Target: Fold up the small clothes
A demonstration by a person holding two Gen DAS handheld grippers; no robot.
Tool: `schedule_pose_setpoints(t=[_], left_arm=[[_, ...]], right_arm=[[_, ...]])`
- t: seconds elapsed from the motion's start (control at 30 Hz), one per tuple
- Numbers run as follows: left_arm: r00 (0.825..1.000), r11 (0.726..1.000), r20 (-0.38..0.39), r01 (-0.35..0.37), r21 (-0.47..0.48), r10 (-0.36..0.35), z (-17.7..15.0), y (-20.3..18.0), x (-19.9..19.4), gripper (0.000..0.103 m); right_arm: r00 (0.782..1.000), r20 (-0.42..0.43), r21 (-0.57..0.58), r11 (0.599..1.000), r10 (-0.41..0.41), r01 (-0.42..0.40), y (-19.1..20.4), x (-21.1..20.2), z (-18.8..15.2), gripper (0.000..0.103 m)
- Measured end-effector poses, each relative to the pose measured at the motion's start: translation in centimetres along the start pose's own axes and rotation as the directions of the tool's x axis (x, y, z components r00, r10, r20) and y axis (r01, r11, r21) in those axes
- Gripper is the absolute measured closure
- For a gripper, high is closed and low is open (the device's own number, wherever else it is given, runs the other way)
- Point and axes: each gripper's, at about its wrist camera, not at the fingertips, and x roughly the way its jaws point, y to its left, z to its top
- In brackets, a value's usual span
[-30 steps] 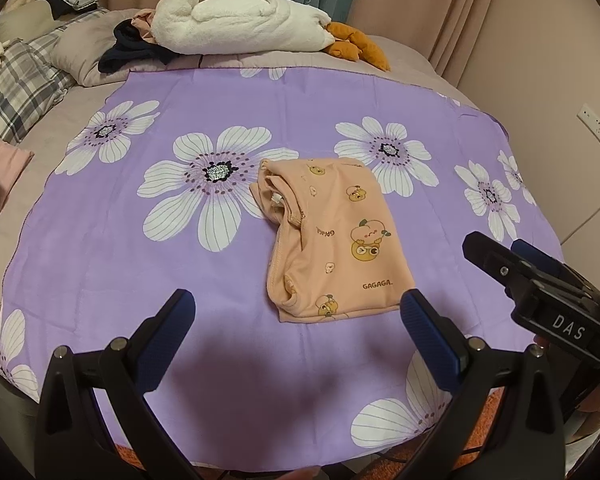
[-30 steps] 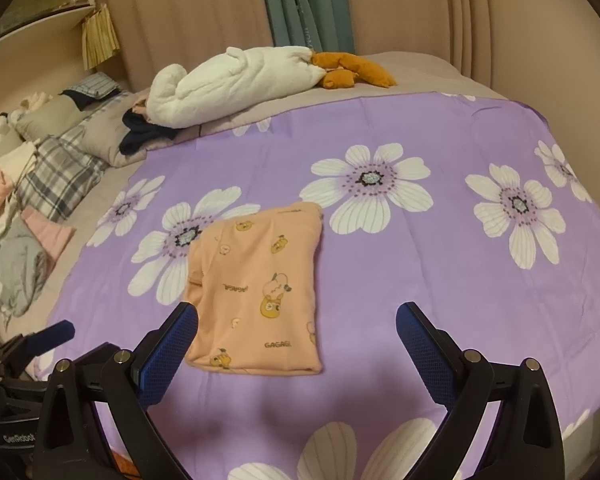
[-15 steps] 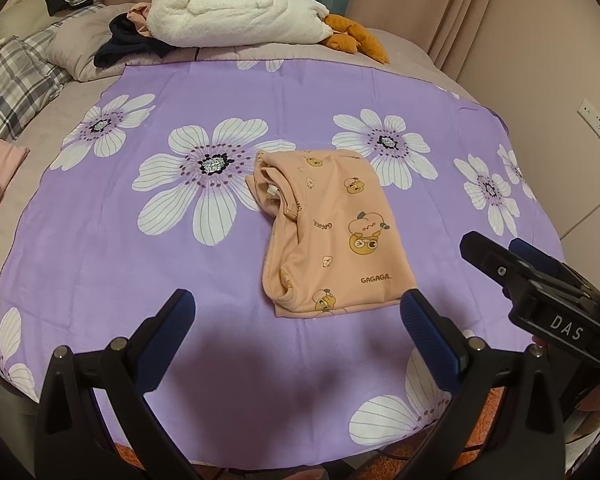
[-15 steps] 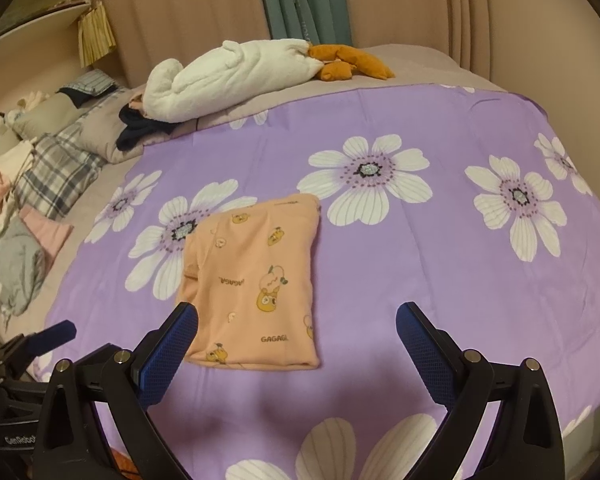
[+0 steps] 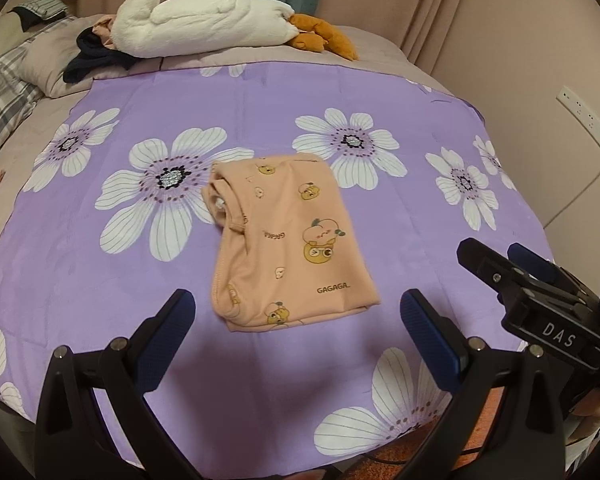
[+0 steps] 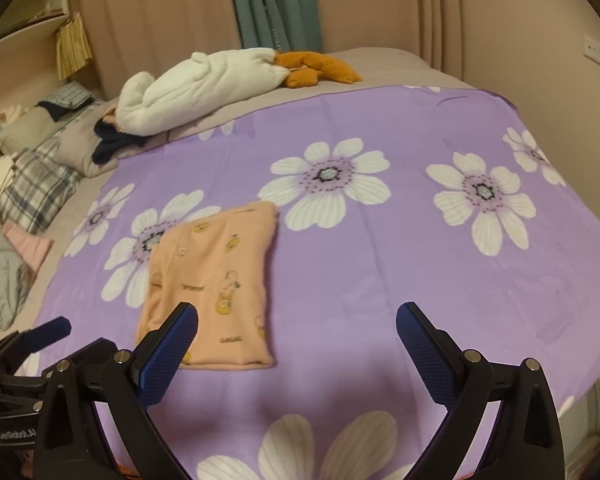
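one peach garment [image 5: 288,244] printed with small cartoon figures lies folded into a rough rectangle near the middle of the purple flowered sheet [image 5: 260,112], partly over one white flower. there are two grippers: the left gripper [image 5: 296,320] hangs at the sheet's near edge just short of the garment, jaws spread wide, holding and touching nothing; the right gripper [image 6: 296,332] sits to the garment's right, equally wide apart and empty, its left finger overlapping the garment's near corner in view. beyond the sheet's far edge lie one white plush toy [image 5: 204,20] and one dark cloth [image 5: 96,60].
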Motion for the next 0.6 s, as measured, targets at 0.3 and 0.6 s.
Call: schedule_pose_setpoints(t=[0.3,0.6], left_arm=[[1.0,0.999,0.006,-0.029,-0.025,0.029,0.0,1.3,-0.2,0.0],[0.998,0.996,0.004,-0.063,-0.066,0.063,-0.3,3.3,-0.5,0.0]], right_arm=[[0.999,-0.001,-0.018,0.999,0.042,-0.042,0.8,0.3,0.1,0.004],[0.996,-0.02,-0.029,0.995,0.093,-0.093,2.0,0.8,0.0,0.004]])
